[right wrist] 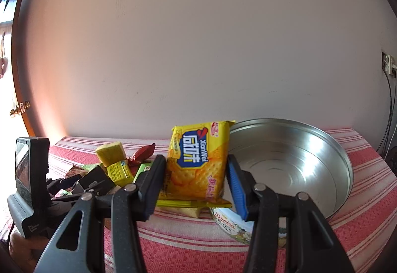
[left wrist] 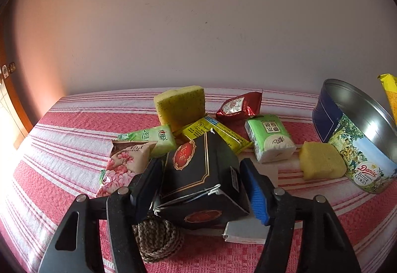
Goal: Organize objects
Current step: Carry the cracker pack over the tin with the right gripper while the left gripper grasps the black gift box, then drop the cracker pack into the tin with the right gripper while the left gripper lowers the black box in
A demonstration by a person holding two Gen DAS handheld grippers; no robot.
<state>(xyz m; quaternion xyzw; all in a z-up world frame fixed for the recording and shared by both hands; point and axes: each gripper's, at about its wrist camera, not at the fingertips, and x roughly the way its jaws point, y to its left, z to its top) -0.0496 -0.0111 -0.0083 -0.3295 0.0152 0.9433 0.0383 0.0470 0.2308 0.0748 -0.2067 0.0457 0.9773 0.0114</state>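
Snack packets (left wrist: 146, 138) and sponges (left wrist: 180, 105) crowded behind black box (left wrist: 198, 173).

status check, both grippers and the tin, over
Right gripper shut on yellow cracker pack, lifted beside open cookie tin. Left gripper around black box; grip unclear. Tin empty, way clear.

I see a red-striped tablecloth (left wrist: 74, 124) carrying a cookie tin (left wrist: 357, 148), sponges (left wrist: 321, 161), a tissue pack (left wrist: 269, 137) and snack packets (left wrist: 238, 105).
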